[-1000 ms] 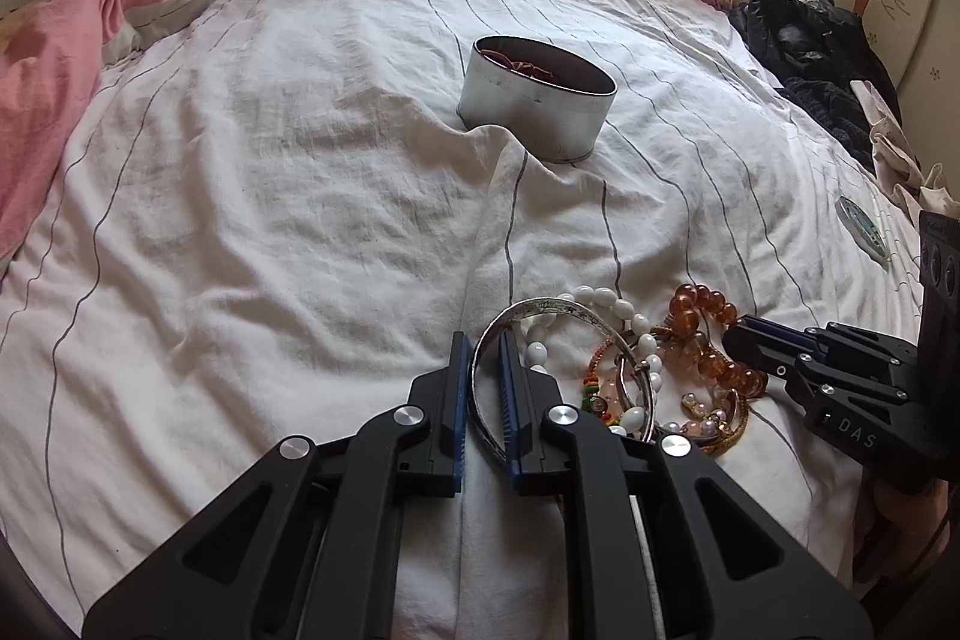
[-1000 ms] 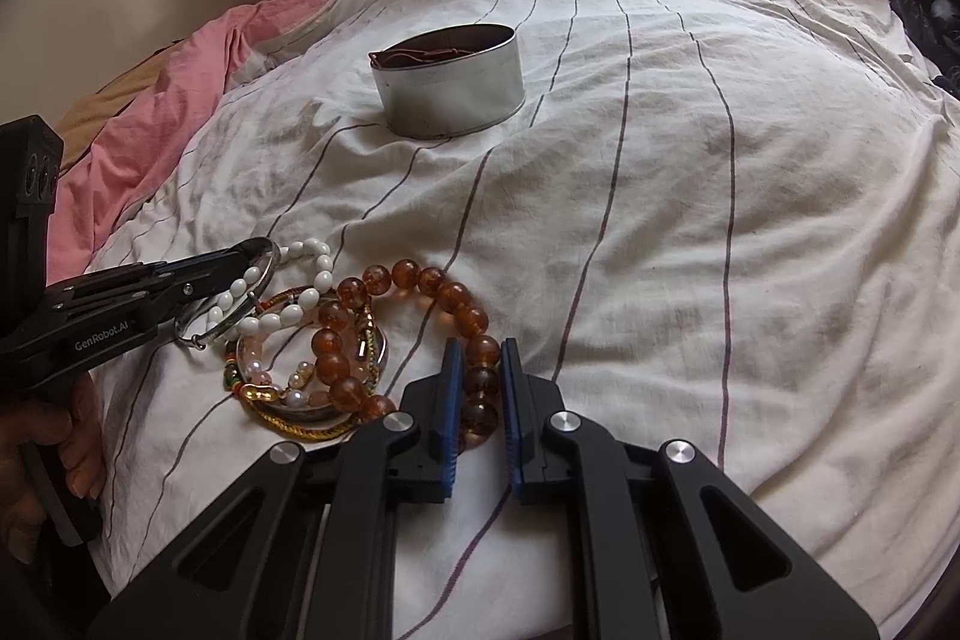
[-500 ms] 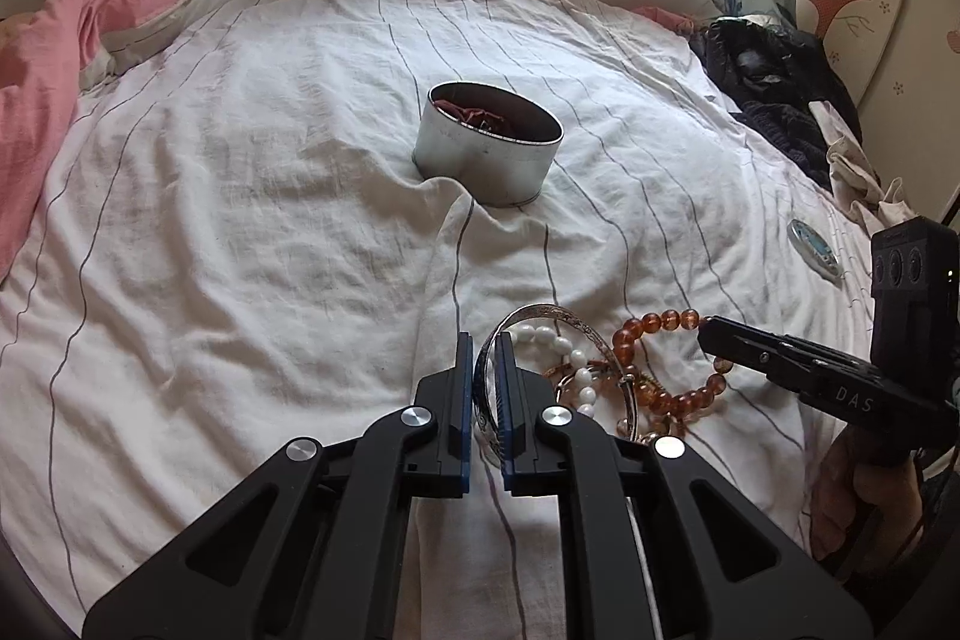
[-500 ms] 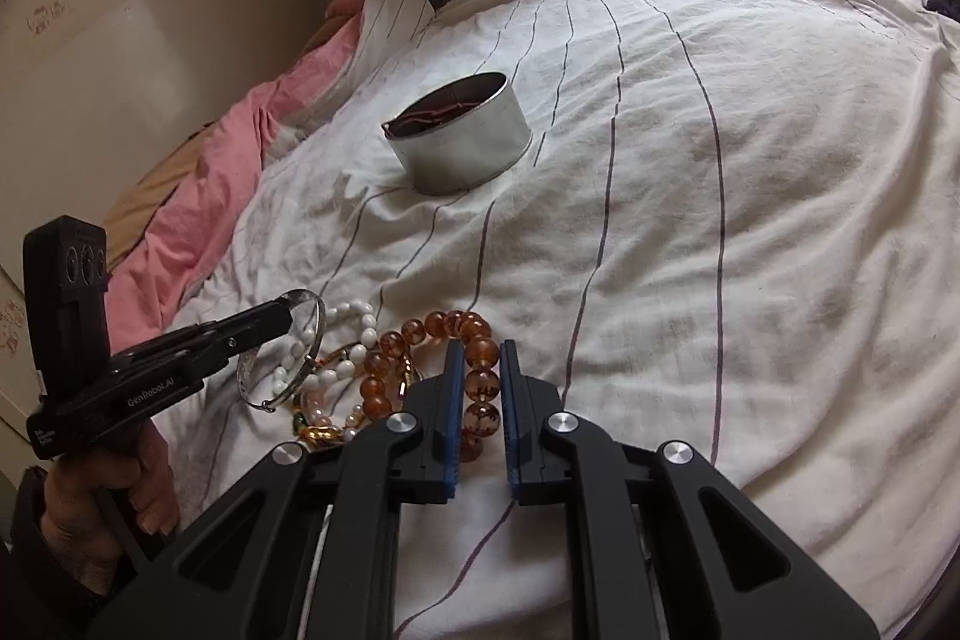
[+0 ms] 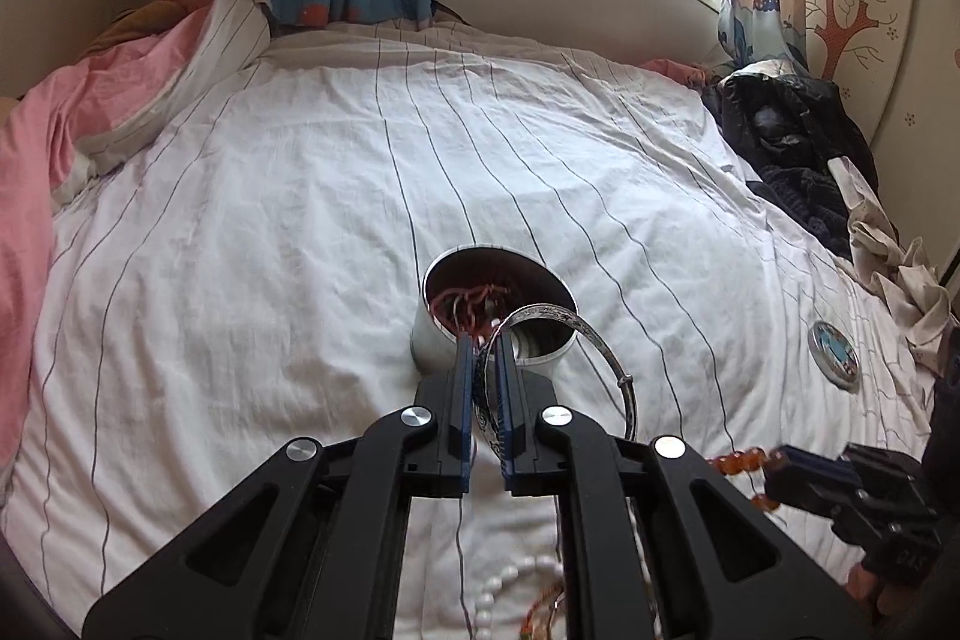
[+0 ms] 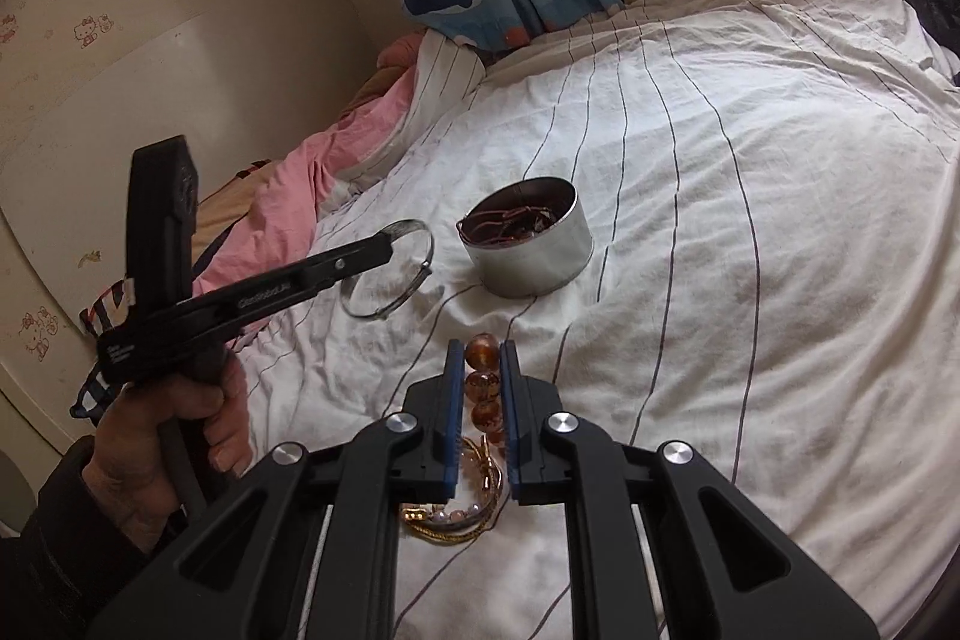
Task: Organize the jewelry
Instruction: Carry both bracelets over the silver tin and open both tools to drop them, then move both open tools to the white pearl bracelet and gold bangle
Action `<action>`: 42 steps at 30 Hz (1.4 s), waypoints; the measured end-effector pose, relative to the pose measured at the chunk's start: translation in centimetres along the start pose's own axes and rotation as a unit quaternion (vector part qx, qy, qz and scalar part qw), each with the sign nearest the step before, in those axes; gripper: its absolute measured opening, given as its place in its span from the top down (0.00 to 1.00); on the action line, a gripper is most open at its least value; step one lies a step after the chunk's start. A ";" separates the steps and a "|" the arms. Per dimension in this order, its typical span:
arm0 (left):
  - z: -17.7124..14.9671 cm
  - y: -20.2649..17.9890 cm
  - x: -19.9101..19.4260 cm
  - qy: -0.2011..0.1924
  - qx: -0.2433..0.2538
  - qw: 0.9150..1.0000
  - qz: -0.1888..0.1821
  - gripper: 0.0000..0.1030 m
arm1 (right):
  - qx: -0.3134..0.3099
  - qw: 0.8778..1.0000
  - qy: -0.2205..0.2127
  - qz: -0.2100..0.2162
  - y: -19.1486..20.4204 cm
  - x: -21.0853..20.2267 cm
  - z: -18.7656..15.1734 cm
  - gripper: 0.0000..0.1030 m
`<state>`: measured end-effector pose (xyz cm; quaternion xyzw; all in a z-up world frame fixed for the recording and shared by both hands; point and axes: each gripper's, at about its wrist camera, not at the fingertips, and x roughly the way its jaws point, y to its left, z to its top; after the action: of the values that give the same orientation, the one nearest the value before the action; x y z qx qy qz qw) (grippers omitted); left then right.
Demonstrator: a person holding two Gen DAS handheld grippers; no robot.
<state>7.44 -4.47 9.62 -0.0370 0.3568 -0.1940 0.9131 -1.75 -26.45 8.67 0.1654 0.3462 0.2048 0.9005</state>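
Note:
My left gripper [image 5: 483,346] is shut on a silver bangle [image 5: 600,340] and holds it in the air, just before the near rim of the round metal tin [image 5: 427,352]. The tin holds reddish cords and chains. In the right wrist view the left gripper [image 6: 387,241] and its bangle [image 6: 429,253] hang left of the tin [image 6: 534,262]. My right gripper [image 6: 483,349] is shut on an amber bead bracelet [image 6: 483,385], lifted off the sheet. It also shows low at the right as the right gripper [image 5: 798,466] with amber beads [image 5: 738,460].
A white bead bracelet [image 5: 504,580] and gold bracelets [image 6: 456,520] lie on the striped sheet under the grippers. A small round case [image 5: 834,349] rests at the right. Dark clothes [image 5: 780,130] pile at the right edge, a pink quilt [image 5: 36,148] at the left.
Both grippers have risen off the bed with their pieces. The left one has carried the bangle forward to the tin; the amber bracelet has lifted clear of the pile.

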 end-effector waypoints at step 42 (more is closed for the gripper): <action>-9.2 -0.2 -3.4 0.062 0.046 0.997 0.004 0.52 | -0.004 0.995 0.054 -0.082 -2.0 2.9 -1.4 0.62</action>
<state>-1.06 -2.71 4.97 0.0186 0.4040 -0.2083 0.8905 -0.27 -26.60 5.21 0.1211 0.4058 0.1402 0.8950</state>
